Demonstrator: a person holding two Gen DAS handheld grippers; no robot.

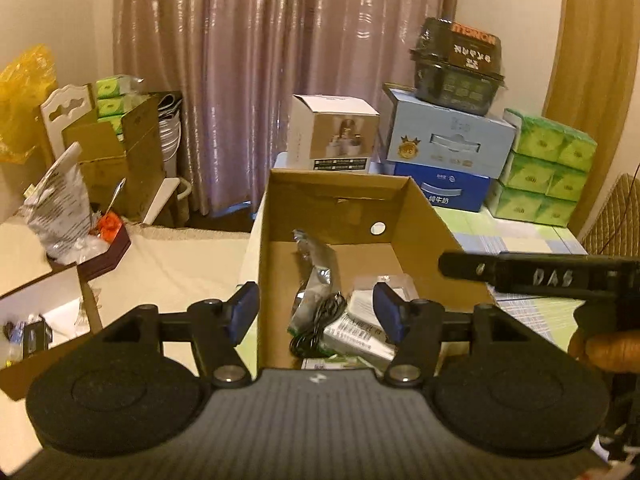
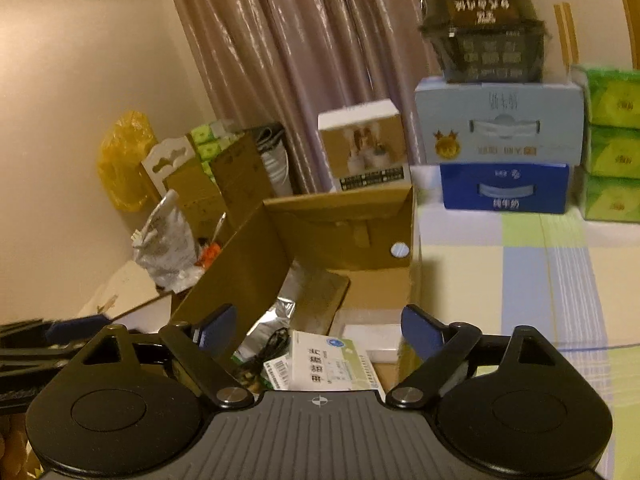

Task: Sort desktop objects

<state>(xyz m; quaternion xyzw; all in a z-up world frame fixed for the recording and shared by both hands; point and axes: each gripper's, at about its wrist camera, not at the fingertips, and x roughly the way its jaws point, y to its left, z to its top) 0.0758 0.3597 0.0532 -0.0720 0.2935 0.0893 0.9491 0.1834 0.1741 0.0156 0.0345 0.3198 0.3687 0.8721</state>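
Observation:
An open brown cardboard box (image 1: 424, 216) stands on the table and holds a silver foil pouch (image 1: 316, 280), a black cable (image 1: 320, 320), a white box (image 1: 368, 304) and a medicine carton (image 1: 360, 338). My left gripper (image 1: 316, 312) is open and empty, just above the box's near rim. My right gripper (image 2: 316, 328) is open and empty over the same box (image 2: 248, 264); the medicine carton (image 2: 332, 364), cable (image 2: 276, 344), foil pouch (image 2: 280, 312) and white box (image 2: 372, 340) lie below it. The right gripper's body (image 1: 540, 276) shows at the right of the left view.
Stacked blue cartons (image 1: 448, 144), a dark package (image 1: 456, 64), green tissue packs (image 1: 544, 168) and a white product box (image 1: 336, 136) stand behind the box. The checked tablecloth (image 2: 520, 272) lies to the right. Another cardboard box (image 1: 40, 328), a plastic bag (image 1: 64, 212) and clutter sit left.

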